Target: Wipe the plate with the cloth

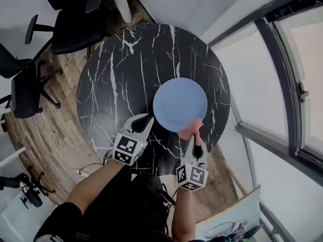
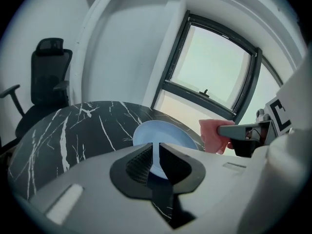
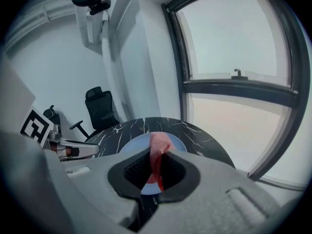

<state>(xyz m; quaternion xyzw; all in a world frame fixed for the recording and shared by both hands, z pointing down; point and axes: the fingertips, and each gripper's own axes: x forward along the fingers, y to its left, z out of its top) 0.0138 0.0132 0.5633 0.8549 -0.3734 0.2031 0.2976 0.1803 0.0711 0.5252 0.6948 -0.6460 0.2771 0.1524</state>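
Plate (image 1: 179,106) placement is recorded as flat and face up on the table (image 1: 116,74), on the half nearest the person, toward the window side.

Table: round, with a black top veined in white like marble. It is set on a wood floor (image 1: 55,130) beside a large window (image 1: 298,84).

Office chairs (image 1: 75,24): black, stood at the far side of the table, well apart from the plate.

Plate: pale blue and circular, so no long axis is presented. Its surface is seen bare except at the near rim.

Left gripper (image 1: 148,119): angled downward toward the plate's near-left rim, with the tips just beside it; contact cannot be confirmed. Its jaws are parted by a narrow gap and nothing is pinched. The plate is seen through the gap.

Right gripper (image 1: 196,141): angled downward at the plate's near rim, with its jaws clamped on the cloth (image 1: 191,129).

Marker cubes (image 1: 128,149): one is carried at the rear of each gripper.

Cloth: pink and gathered into a narrow strip. Its long axis is run along the line of the jaws. The bunched free end is projected past the tips and pointed at the plate, overlapping the near rim in the head view. Whether it rests on the plate cannot be told.
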